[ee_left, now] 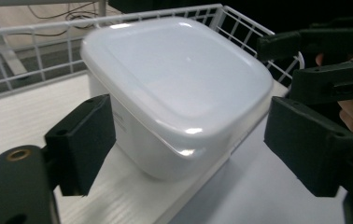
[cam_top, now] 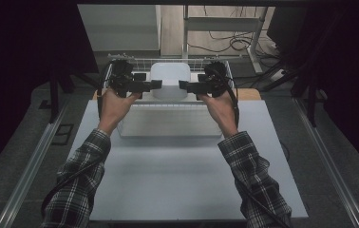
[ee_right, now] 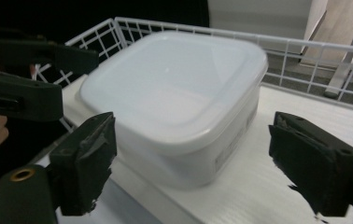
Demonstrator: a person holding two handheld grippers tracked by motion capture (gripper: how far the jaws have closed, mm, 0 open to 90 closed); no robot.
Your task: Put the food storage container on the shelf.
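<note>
A white lidded square container (cam_top: 169, 76) stands on a white ribbed board toward the back of a white wire basket (cam_top: 168, 61). My left gripper (cam_top: 149, 81) is at the container's left front corner and my right gripper (cam_top: 192, 82) at its right front corner, tips pointing toward each other. In the left gripper view the container (ee_left: 174, 88) sits between the wide-apart jaws of the left gripper (ee_left: 193, 144), which is open. The right gripper (ee_right: 200, 158) is open too, its jaws straddling the container (ee_right: 174, 93) without pressing it.
The basket's wire walls (ee_left: 34, 51) (ee_right: 305, 51) rise close behind and beside the container. The basket rests on a white table (cam_top: 168, 175) with dark floor around it. Cables and a metal frame (cam_top: 225, 28) lie beyond the basket.
</note>
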